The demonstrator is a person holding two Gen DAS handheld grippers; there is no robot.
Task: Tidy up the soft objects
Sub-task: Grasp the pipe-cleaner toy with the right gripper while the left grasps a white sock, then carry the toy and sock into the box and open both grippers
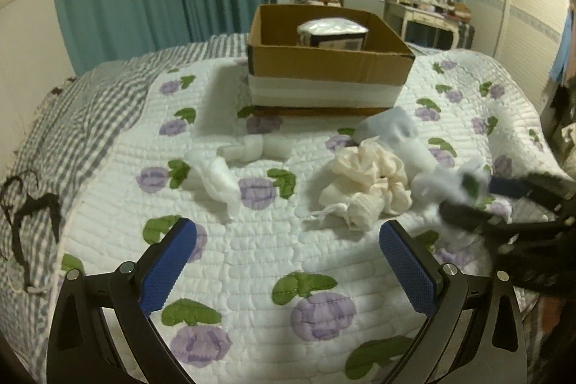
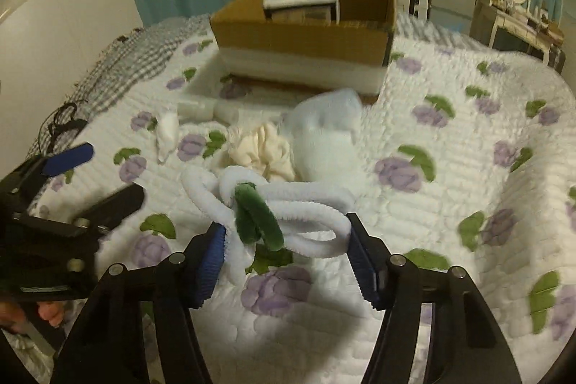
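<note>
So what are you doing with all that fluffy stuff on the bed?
A person is tidying soft things on the quilt, one gripper in each hand. The right gripper has its blue pads against a fuzzy white and green loop toy. The left gripper is open over the quilt, holding nothing. A cream cloth bundle and white fluff lie loose in front of the cardboard box, which already holds one wrapped pack.

You have one brown cardboard box (image 1: 324, 60) at frame top holding one wrapped white pack (image 1: 333, 33), and one fuzzy white-and-green looped toy (image 2: 266, 211) at centre, plus one cream crumpled cloth (image 1: 370, 182).
</note>
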